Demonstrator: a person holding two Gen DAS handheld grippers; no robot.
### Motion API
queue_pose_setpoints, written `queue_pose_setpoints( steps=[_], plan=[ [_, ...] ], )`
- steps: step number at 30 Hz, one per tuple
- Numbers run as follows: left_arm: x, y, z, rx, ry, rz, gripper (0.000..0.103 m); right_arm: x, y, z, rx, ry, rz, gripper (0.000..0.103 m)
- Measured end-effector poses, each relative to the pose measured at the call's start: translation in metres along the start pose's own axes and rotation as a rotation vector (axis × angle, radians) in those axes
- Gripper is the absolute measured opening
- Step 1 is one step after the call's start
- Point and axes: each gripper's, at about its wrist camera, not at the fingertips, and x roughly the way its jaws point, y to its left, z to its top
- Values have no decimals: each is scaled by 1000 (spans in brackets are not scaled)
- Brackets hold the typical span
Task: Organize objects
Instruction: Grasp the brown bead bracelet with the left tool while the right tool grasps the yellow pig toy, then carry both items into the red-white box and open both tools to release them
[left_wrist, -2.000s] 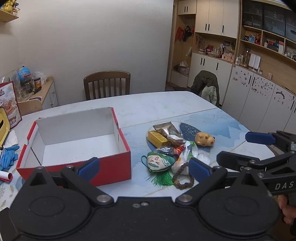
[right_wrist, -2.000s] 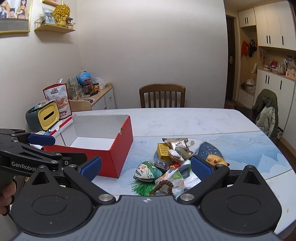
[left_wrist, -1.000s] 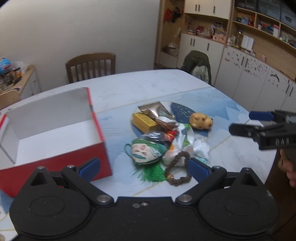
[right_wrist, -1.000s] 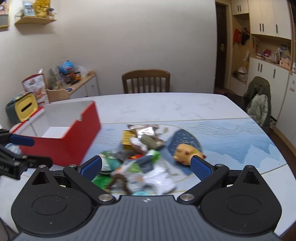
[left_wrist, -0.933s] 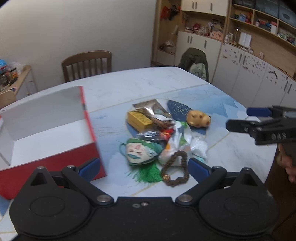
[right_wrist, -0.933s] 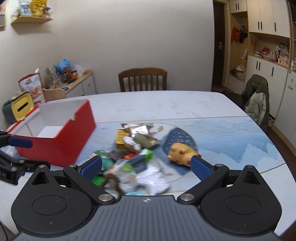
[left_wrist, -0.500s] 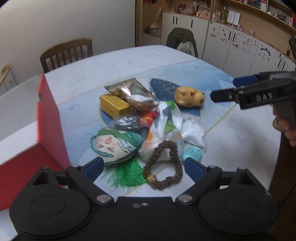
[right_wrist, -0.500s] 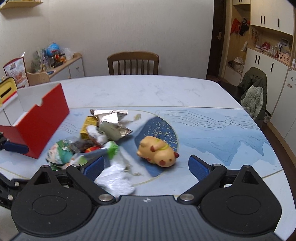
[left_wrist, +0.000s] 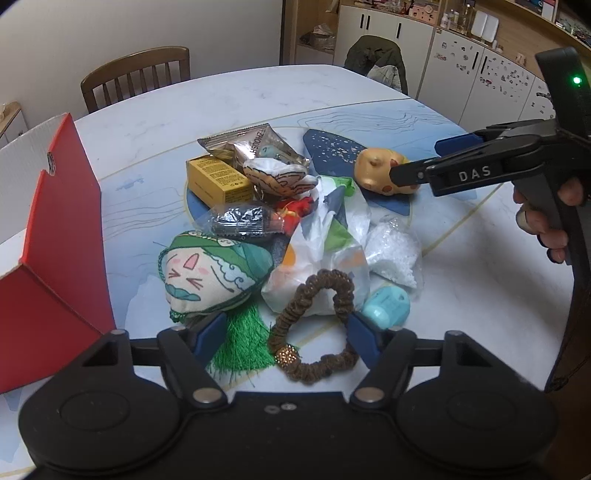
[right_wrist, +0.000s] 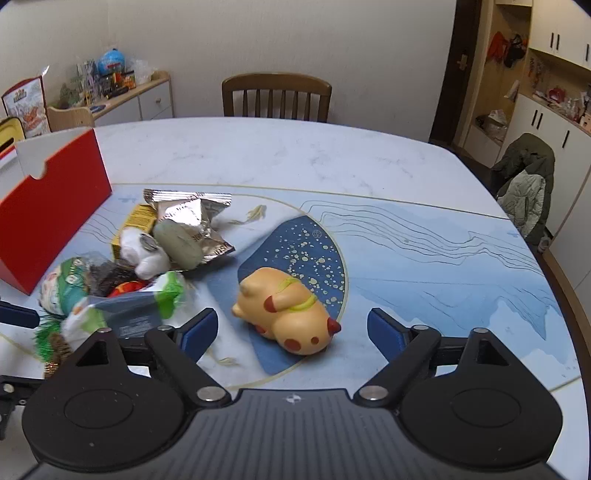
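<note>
Starting at the left, one red box (left_wrist: 55, 236) is cut off by the picture edge, so its inside is hidden. One pile of small things is seen just beside it on the table (left_wrist: 229, 99). The left gripper (left_wrist: 284, 334) has just been closing; its jaws are apart around one brown hair scrunchie (left_wrist: 314, 325), not pressed on it. The right gripper (right_wrist: 291, 332) has also been closing, and its jaws are apart around one yellow toy pig (right_wrist: 284, 310).
</note>
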Motion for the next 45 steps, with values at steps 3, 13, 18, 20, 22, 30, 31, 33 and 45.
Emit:
queue_pose_setpoints(
  steps=[3, 13, 18, 20, 22, 30, 31, 33, 45],
  plan=[
    [4, 1, 2, -8, 10, -8, 58, 10, -2, 2, -23, 12, 7, 86],
    [8, -5, 3, 18, 36, -16, 27, 34, -1, 6, -99, 38, 40, 78],
    [9, -4, 4, 7, 46, -4, 11, 38, 5, 5, -142, 45, 56, 60],
    [8, -2, 4, -4, 48, -2, 8, 39, 6, 5, -156, 45, 51, 54],
    [6, -1, 4, -17, 46, -2, 7, 39, 6, 4, -159, 42, 47, 51],
    [-19, 3, 11, -62, 0, -8, 6, 25, 4, 5, -142, 24, 68, 47],
    [-24, 4, 12, -67, -11, -8, 6, 22, 3, 6, -131, 24, 74, 47],
    [-34, 5, 15, -78, -35, -6, 6, 15, 2, 9, -111, 21, 95, 47],
    [-100, 27, 34, -145, -166, -3, 6, -43, 28, 42, -104, -39, 221, 47]
  ],
)
